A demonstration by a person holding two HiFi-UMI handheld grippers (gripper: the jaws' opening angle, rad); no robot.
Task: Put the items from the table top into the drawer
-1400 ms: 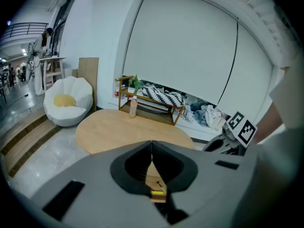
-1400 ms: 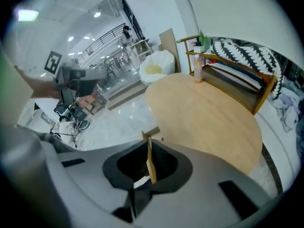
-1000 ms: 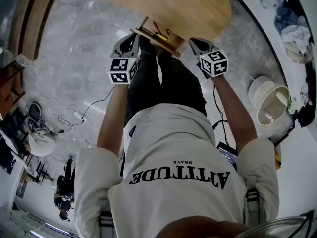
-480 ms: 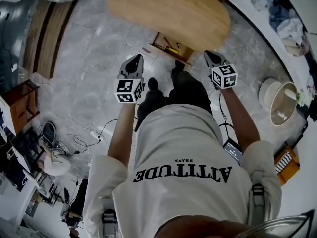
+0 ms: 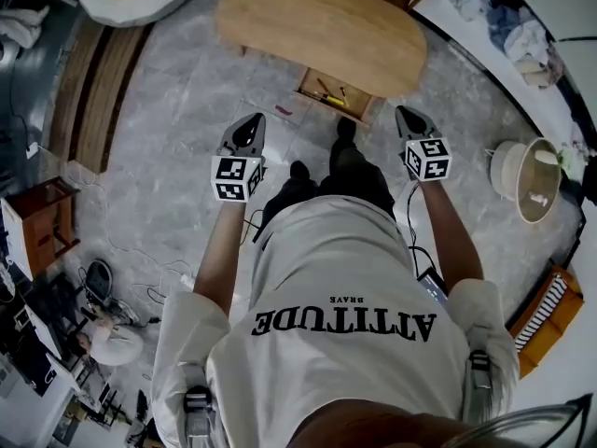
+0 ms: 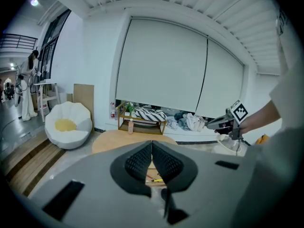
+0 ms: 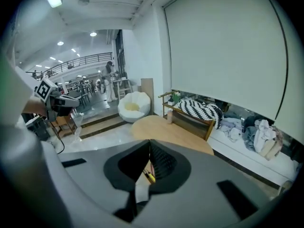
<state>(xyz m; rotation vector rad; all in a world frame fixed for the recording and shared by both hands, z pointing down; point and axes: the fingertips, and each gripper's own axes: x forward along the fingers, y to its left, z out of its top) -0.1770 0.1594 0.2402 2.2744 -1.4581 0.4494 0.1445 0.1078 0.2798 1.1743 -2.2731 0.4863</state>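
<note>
Holding both arms forward, we carry two claws, left gripper (image 5: 250, 122) and right gripper (image 5: 408, 116), each pressed together, empty. One open drawer (image 5: 360, 110) under one table (image 5: 317, 21) holds the pens (image 5: 332, 99).

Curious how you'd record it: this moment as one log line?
left gripper shut, empty | right gripper shut, empty | drawer open, small items inside | both grippers short of table
</note>
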